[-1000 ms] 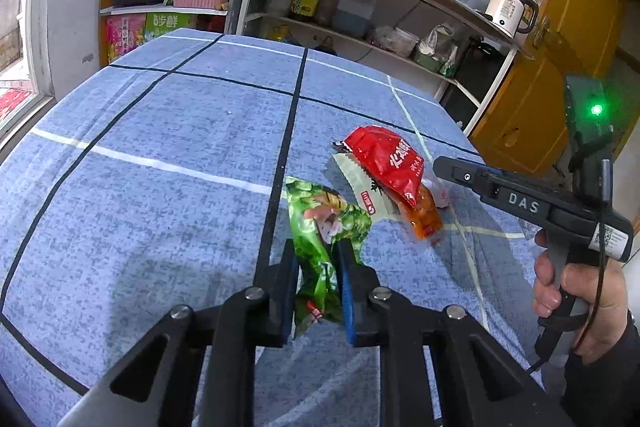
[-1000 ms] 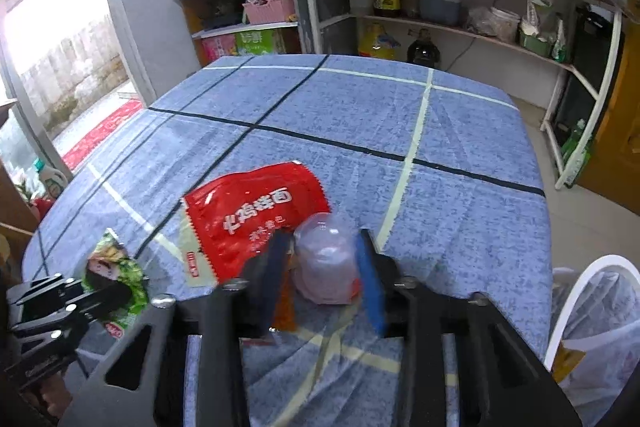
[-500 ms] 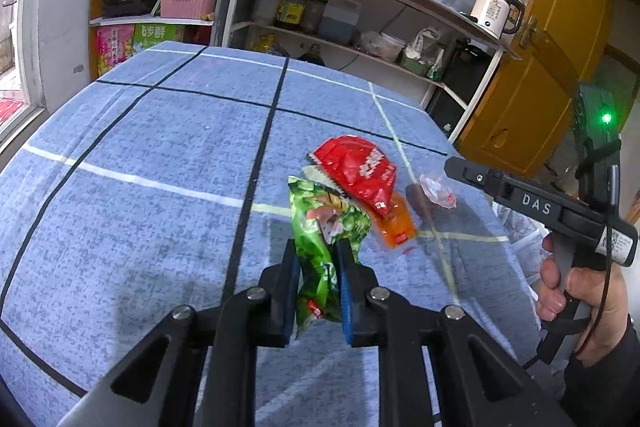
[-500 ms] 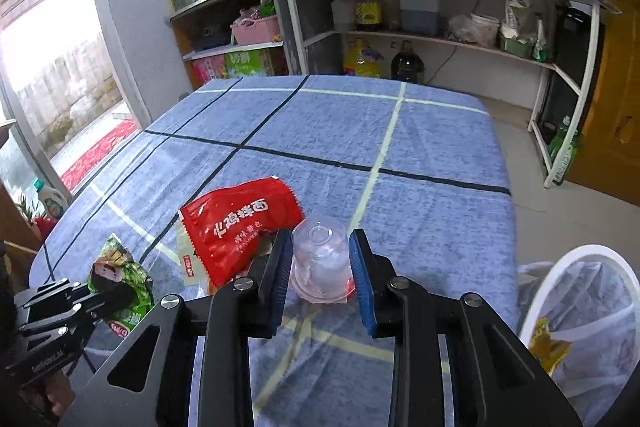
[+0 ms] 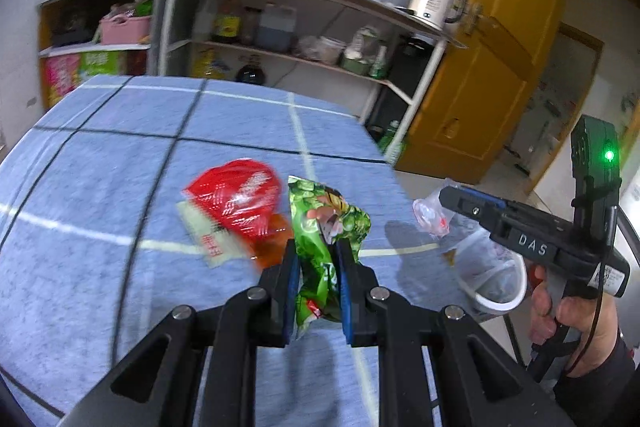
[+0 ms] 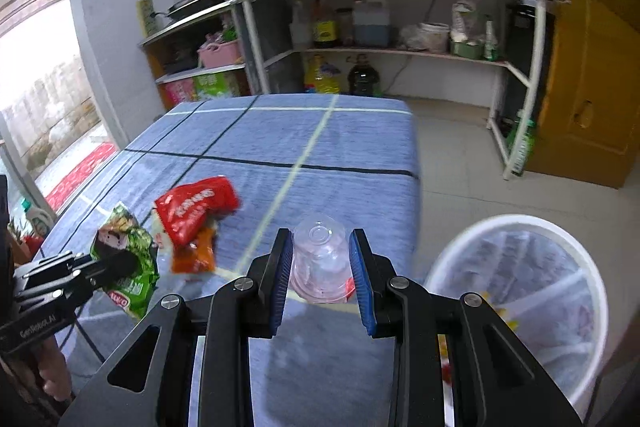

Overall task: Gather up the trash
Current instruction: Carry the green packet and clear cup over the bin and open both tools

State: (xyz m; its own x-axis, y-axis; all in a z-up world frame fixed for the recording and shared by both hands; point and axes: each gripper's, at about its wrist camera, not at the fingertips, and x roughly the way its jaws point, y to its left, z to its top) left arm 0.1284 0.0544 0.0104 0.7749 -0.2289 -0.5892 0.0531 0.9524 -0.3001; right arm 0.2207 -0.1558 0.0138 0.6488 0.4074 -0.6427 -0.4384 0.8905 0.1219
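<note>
Blue checked surface [image 6: 340,139] in a kitchen, white bin [image 6: 520,291] beside it. Green wrapper [image 5: 324,231] pinched in left gripper [image 5: 316,263]; clear cup [image 6: 318,259] squeezed in right gripper [image 6: 320,263], near bin.

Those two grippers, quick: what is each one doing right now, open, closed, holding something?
Left gripper: closed on the green snack wrapper.
Right gripper: closed on the clear plastic cup.
</note>
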